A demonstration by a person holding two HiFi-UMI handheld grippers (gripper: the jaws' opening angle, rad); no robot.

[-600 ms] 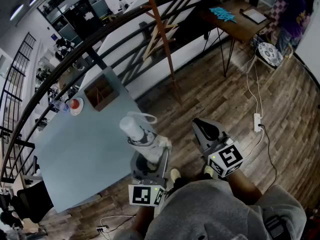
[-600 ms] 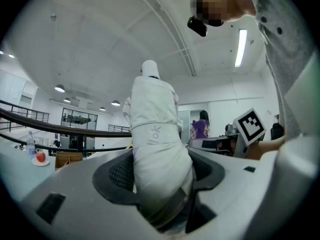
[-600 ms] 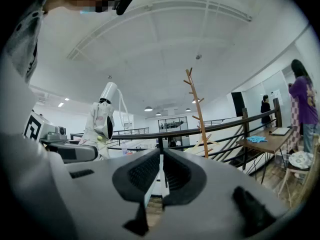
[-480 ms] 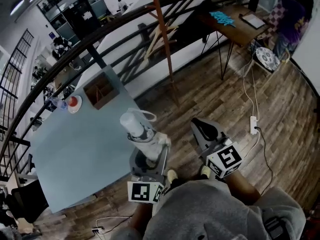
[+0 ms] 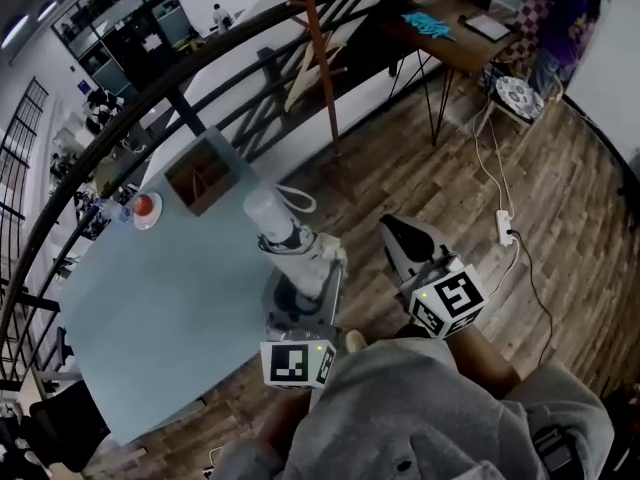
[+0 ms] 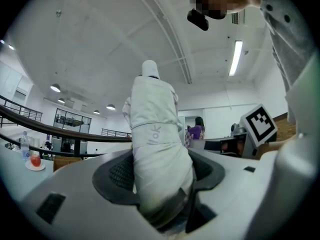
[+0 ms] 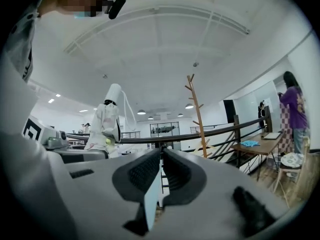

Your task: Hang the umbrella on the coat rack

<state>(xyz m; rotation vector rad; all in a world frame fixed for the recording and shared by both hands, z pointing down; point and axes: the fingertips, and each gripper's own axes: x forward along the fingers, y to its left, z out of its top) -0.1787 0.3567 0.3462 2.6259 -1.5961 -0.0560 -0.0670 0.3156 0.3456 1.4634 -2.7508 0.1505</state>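
A folded white umbrella (image 5: pixel 290 253) with a loop strap at its top stands upright in my left gripper (image 5: pixel 300 286), over the table's near edge. In the left gripper view both pads press its lower body (image 6: pixel 155 134), so the left gripper (image 6: pixel 160 170) is shut on it. My right gripper (image 5: pixel 397 233) hangs to the right over the wooden floor, its jaws together with nothing between them (image 7: pixel 161 171). The coat rack (image 5: pixel 315 53) is a thin orange-brown pole with pegs, standing beyond the table by the railing. In the right gripper view the coat rack (image 7: pixel 197 111) is straight ahead and the umbrella (image 7: pixel 105 119) is at left.
A pale blue table (image 5: pixel 150 298) carries a wooden box (image 5: pixel 200 173) and a red object on a plate (image 5: pixel 146 206). A black railing (image 5: pixel 200 63) runs behind. At the far right stand a wooden desk (image 5: pixel 450 43), a chair (image 5: pixel 520 96) and a person (image 5: pixel 560 13). A power strip (image 5: pixel 503 228) lies on the floor.
In the head view the umbrella and left gripper have shifted slightly up, towards the railing. The right gripper has kept its place beside them. Both grips look the same.
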